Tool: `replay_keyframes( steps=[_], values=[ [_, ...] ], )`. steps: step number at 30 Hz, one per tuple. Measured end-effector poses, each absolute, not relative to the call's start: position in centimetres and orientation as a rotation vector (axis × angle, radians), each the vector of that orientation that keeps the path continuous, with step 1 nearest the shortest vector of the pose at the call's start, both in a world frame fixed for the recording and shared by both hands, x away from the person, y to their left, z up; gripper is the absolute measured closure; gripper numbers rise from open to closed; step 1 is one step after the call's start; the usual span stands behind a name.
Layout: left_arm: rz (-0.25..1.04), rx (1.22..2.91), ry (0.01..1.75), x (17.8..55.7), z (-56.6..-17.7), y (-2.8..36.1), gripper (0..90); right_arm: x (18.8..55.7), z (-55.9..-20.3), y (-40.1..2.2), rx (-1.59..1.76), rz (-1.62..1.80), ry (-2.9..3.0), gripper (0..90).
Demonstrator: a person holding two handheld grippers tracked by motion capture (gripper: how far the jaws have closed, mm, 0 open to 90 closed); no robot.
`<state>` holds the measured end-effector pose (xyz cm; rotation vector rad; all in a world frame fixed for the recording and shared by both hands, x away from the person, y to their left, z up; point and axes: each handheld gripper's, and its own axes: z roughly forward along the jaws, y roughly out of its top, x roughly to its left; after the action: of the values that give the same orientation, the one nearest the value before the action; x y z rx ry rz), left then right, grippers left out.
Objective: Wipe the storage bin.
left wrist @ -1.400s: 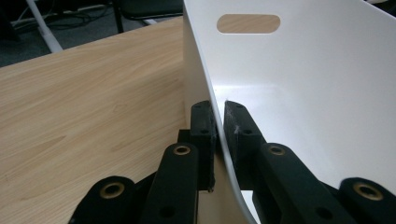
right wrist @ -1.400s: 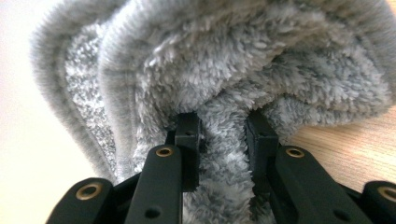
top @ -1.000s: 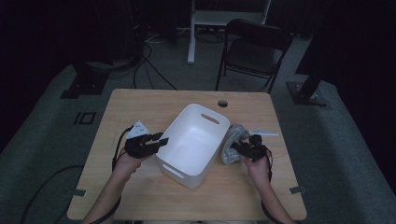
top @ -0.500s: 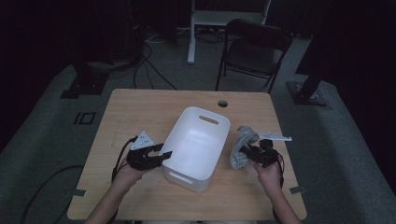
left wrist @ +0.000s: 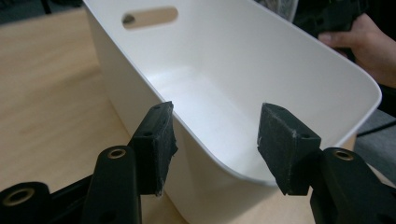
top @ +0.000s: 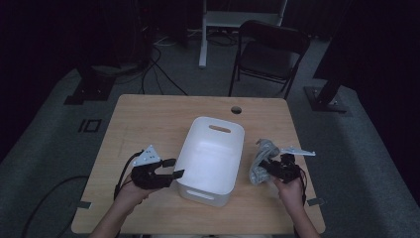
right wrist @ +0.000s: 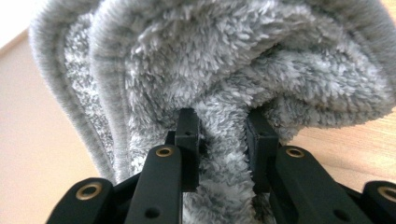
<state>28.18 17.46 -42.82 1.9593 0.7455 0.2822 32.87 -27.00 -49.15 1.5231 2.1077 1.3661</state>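
From the high view, I see my left gripper (top: 171, 167) has pulled back from the white bin (top: 210, 158) on the tabletop (top: 148, 119). In the left gripper view its jaws have just been opening, straddling the bin's rim without touching. In the right gripper view, my right gripper (right wrist: 219, 128) pinches the grey fluffy towel (right wrist: 224, 60).

Wooden table (top: 148, 119) (round hole at back) carries 1 white bin (top: 210, 161).

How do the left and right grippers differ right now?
The left gripper has its jaws apart, straddling the white bin's rim without pressing it, and they have just been opening; the right gripper is clamped on a grey fluffy cloth. The left sits left of the bin, the right on its other side. Both are hand-held over the wooden table.
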Motion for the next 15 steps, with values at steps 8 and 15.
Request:
replay_keyframes(
  steps=[8,15],
  values=[
    [0.356,1.900,0.721,30.3,-41.8,18.2,46.0,31.8,-48.8,-27.7,1.501,1.354,2.110,71.7],
    [0.383,1.873,0.697,33.2,-41.7,18.1,46.1,31.8,-49.2,-28.6,1.534,1.357,2.081,71.7]
  ],
)
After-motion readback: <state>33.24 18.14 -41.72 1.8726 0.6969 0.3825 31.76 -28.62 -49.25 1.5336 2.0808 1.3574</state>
